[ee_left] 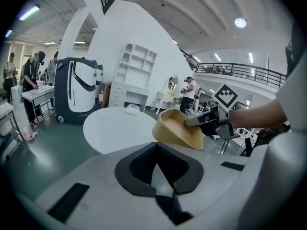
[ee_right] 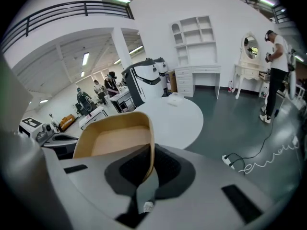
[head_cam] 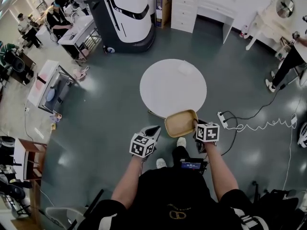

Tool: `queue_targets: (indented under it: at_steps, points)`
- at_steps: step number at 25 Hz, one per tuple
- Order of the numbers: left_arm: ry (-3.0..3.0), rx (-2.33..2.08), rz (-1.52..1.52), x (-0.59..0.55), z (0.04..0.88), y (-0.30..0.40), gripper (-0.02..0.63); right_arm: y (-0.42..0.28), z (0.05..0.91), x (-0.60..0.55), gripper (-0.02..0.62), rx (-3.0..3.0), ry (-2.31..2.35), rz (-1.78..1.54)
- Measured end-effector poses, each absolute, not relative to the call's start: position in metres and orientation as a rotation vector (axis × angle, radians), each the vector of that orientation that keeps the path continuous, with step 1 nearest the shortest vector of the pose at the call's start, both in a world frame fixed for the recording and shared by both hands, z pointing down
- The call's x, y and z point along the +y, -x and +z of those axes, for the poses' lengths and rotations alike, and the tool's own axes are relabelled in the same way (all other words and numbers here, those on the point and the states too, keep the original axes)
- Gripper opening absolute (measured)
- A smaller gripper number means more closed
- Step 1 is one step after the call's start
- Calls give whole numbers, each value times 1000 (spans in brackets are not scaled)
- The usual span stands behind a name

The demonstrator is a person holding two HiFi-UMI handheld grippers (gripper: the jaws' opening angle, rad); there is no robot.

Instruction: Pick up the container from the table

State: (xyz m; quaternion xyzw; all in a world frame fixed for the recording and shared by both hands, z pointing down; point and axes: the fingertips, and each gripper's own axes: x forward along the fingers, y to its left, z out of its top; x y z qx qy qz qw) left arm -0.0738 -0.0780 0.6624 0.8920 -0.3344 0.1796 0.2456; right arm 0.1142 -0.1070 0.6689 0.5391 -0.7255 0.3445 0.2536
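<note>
A tan, shallow container [head_cam: 181, 123] hangs tilted in the air at the near edge of the round white table [head_cam: 172, 85]. My right gripper [head_cam: 196, 124] is shut on its right rim. In the right gripper view the container's wall [ee_right: 115, 138] runs between the jaws of the right gripper [ee_right: 151, 150]. The left gripper view shows the container [ee_left: 180, 128] lifted, with the right gripper [ee_left: 192, 122] clamped on its edge. My left gripper [head_cam: 152, 130] stays just left of the container, apart from it. The left gripper [ee_left: 157, 145] is shut on nothing.
A small white object [head_cam: 184, 68] lies on the table's far side. A large black-and-white machine [head_cam: 125, 13] and a white dresser [head_cam: 201, 8] stand beyond it. A power strip with a cable [head_cam: 223, 120] lies on the floor at the right. People stand at the left and right.
</note>
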Motion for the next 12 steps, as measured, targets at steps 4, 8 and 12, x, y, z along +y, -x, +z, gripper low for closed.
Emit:
queue_targets:
  at_steps: [4,8,12]
  points:
    - [-2455,-893,494,-64,660,76,9,-112,672,-91,75,-1962,-1496,938]
    - [-2470,-879,499,-53,661,75,9,-113,671,-80,75,-1959,-1530,945]
    - [-2487,-871,504,-46,659,76,9,-115,669,-73,75,-1952,-1559,940]
